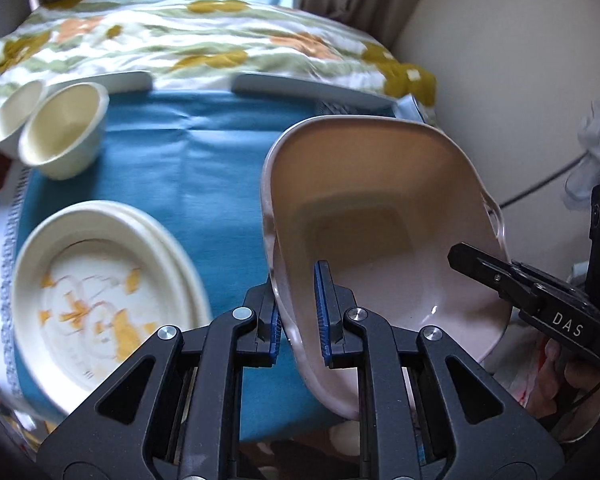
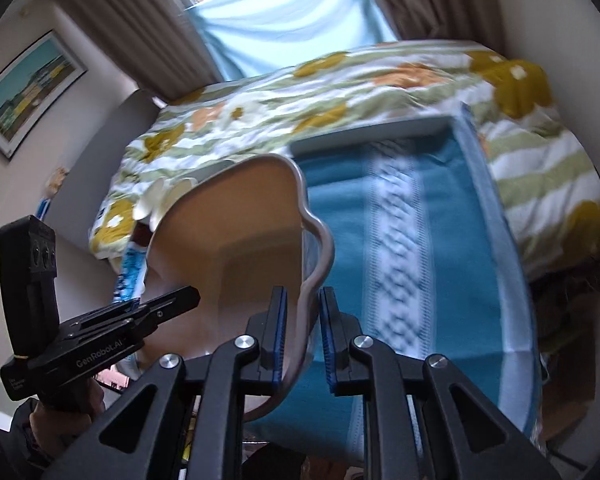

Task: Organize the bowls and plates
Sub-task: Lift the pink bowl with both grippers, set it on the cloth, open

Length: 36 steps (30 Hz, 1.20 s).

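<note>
A large pinkish-beige square bowl (image 1: 380, 220) is held tilted above the blue cloth. My left gripper (image 1: 300, 312) is shut on its near left rim. My right gripper (image 2: 303, 336) is shut on its opposite wavy rim, and the bowl fills the left of the right wrist view (image 2: 236, 240). The right gripper also shows at the bowl's right edge in the left wrist view (image 1: 500, 276). A stack of cream plates with orange marks (image 1: 100, 304) lies at the left. Two small cream bowls (image 1: 64, 132) sit tipped at the far left.
A blue cloth (image 1: 204, 168) with a white patterned band (image 2: 400, 260) covers a tray-like surface on a bed with a floral quilt (image 1: 220, 40). A wall and curtains lie beyond. A framed picture (image 2: 28, 92) hangs at left.
</note>
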Motion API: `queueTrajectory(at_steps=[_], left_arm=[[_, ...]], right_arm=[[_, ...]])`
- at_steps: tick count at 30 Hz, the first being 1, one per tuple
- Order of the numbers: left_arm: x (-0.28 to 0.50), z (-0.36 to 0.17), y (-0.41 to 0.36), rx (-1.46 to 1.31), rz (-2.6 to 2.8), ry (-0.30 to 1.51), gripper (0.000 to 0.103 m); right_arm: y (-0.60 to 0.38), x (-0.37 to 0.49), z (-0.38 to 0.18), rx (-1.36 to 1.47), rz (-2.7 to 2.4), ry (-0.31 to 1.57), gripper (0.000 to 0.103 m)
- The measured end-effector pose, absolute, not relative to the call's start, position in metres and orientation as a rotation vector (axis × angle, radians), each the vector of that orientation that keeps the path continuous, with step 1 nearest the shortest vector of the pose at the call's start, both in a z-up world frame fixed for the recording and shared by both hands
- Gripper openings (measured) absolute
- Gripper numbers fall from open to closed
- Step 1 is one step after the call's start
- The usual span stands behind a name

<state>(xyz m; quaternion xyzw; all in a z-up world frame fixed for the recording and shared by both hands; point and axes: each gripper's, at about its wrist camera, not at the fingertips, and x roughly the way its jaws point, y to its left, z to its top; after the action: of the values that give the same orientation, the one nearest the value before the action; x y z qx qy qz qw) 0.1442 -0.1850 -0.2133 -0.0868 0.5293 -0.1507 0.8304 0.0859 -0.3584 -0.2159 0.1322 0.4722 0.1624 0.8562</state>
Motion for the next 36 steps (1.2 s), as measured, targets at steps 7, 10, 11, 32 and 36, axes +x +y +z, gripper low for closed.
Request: queueTrajectory(at_steps=[7,10,11,32,36], left_arm=[[0.16,-0.261,-0.236,-0.11,-0.377,1.188,0.013],[0.161,-0.269,-0.24,-0.099,-0.382,1.19,0.013],[0.162,-0.271,-0.241,-0.095,-0.382,1.193,0.013],[0.176,-0.282,-0.243,-0.053,-0.303,1.196,0.075],[0.176,-0.273,-0.238,-0.053,-0.276,1.175,0.076]], right_arm=[[-0.405,0.099,-0.267,0.344,0.248,1.039,0.015],[-0.416,0.1,-0.276,0.352,0.24,1.037,0.015],[-0.416,0.1,-0.278,0.348,0.241,1.034,0.015],[-0.42,0.098,-0.291,0.277,0.294,1.035,0.018],[-0.419,0.09,-0.285,0.237,0.319,1.003,0.05]])
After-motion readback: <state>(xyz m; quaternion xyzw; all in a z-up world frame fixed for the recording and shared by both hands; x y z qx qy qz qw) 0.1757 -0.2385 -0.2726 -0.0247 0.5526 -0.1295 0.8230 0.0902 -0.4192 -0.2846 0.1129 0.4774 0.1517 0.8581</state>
